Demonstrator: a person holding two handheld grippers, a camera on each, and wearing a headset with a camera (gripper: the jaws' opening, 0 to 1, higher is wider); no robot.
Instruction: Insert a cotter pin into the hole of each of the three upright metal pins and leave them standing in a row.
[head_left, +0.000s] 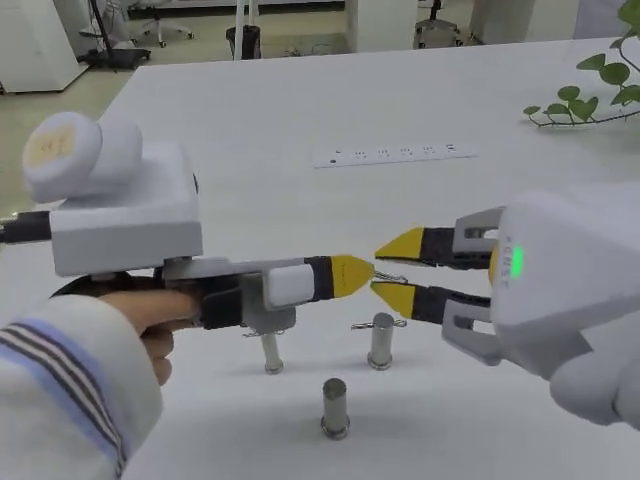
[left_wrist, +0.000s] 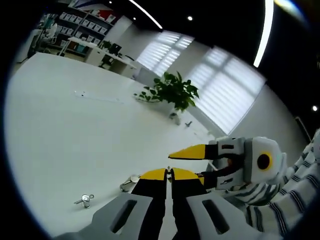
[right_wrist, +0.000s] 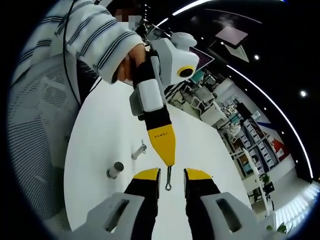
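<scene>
Left gripper (head_left: 352, 275): held in a hand with a striped sleeve, its yellow-tipped jaws pressed together on one end of a thin wire cotter pin (right_wrist: 169, 179), which juts forward from the tips above the white table (head_left: 250, 130). Right gripper (head_left: 378, 269): it faces the left one tip to tip with its jaws spread apart. In the right gripper view the free looped end of the cotter pin lies in the gap between the two yellow tips, apparently touching neither. Below the grippers three metal pins stand upright on the table. The left-hand metal pin (head_left: 271, 352) is partly covered by the left gripper and has a wire clip at its top. The right-hand metal pin (head_left: 381, 340) has a fitted cotter pin (head_left: 362, 324) crossing its head. The nearest metal pin (head_left: 335, 407) stands in front of and between the other two, and its top is bare. The three stand as a shallow triangle. Farther back on the table are a white power strip (head_left: 392, 154), lying flat, and the trailing stems of a green plant (head_left: 600, 90) at the right edge.
</scene>
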